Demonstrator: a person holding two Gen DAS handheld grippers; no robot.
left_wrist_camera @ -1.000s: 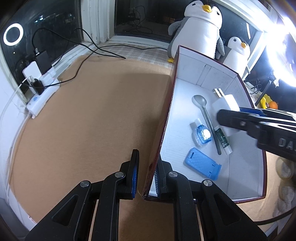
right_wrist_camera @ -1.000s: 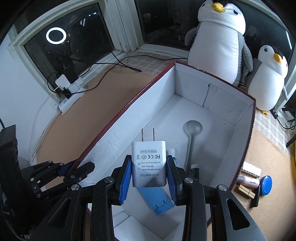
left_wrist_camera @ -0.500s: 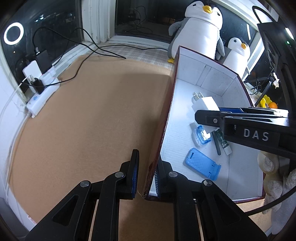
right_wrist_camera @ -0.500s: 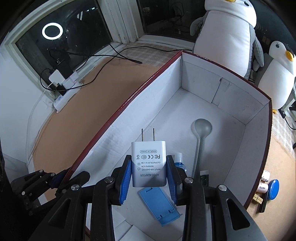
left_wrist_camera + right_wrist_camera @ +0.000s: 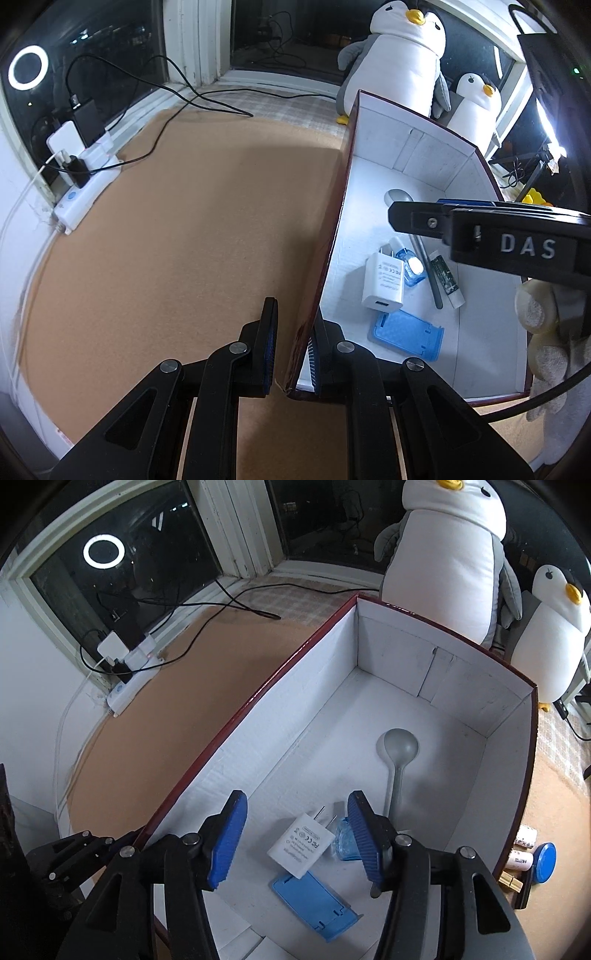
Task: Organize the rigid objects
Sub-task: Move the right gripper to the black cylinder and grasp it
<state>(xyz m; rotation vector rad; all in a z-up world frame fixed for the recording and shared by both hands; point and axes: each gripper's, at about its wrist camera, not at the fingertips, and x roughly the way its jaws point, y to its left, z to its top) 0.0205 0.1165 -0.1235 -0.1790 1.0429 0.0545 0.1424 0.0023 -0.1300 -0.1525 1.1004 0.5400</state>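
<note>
A white box with a dark red outside (image 5: 436, 155) (image 5: 391, 646) stands on the brown mat. My left gripper (image 5: 291, 347) is shut on the box's near left wall. My right gripper (image 5: 295, 834) hangs over the box with its jaws opening and nothing between them. The white power adapter (image 5: 301, 845) (image 5: 384, 282) lies loose on the box floor below, its prongs pointing away. Around it lie a blue phone stand (image 5: 314, 901) (image 5: 408, 334), a small blue bottle (image 5: 410, 266) (image 5: 341, 840), a grey spoon (image 5: 397, 753) and a slim white tube (image 5: 448, 282).
Two plush penguins (image 5: 454, 554) (image 5: 554, 635) sit behind the box. A power strip with chargers and black cables (image 5: 79, 177) lies at the left by the window. Small items, among them a blue lid (image 5: 545, 862), rest on the mat right of the box.
My right gripper held the power adapter over the box and has let it go; the adapter now lies on the box floor. The left gripper kept its grip on the wall.
</note>
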